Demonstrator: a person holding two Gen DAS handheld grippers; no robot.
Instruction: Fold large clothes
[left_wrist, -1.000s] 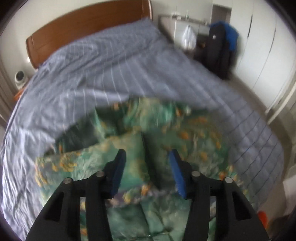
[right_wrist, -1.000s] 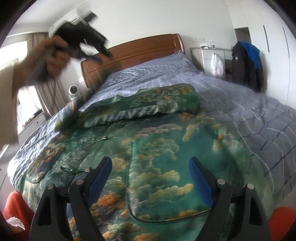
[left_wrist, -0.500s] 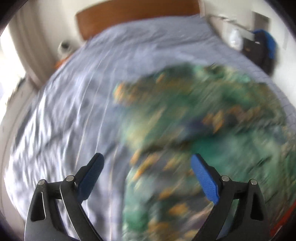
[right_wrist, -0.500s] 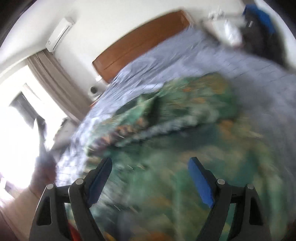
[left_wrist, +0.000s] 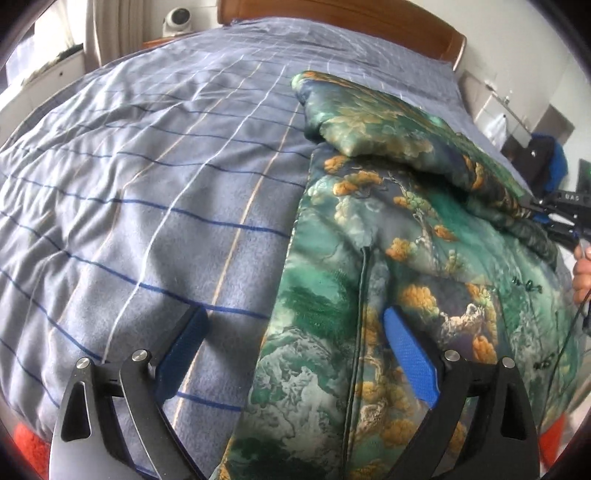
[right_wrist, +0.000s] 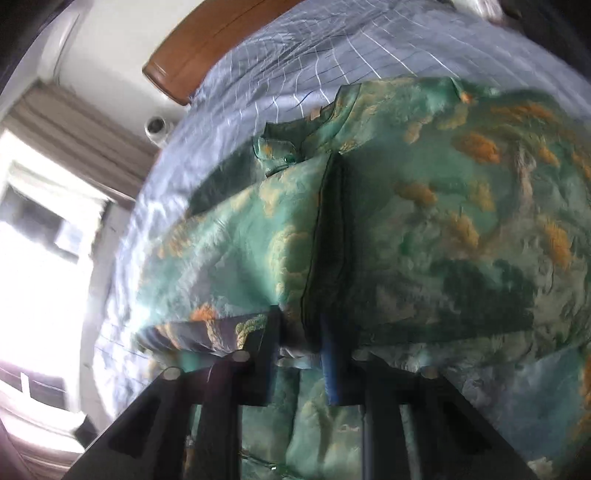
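Right gripper (right_wrist: 301, 354) jaws just closed, pinching the garment (right_wrist: 443, 229).

Open ground: the checked grey-blue bedspread (left_wrist: 155, 192) lies bare from the near edge to the headboard (left_wrist: 332, 18), left of the garment.
Main obstacle: the green printed padded garment (left_wrist: 388, 295) covers the bed's right part; its folded sleeve (left_wrist: 388, 122) forms a raised ridge across it.
Left gripper (left_wrist: 295, 354): jaws wide, straddling the garment's left edge, bedspread under one finger.
Right side: the right gripper (right_wrist: 301, 354), pinched on a fabric fold, blocks that edge.
Far left: a white camera (left_wrist: 177, 16) stands beside the headboard.
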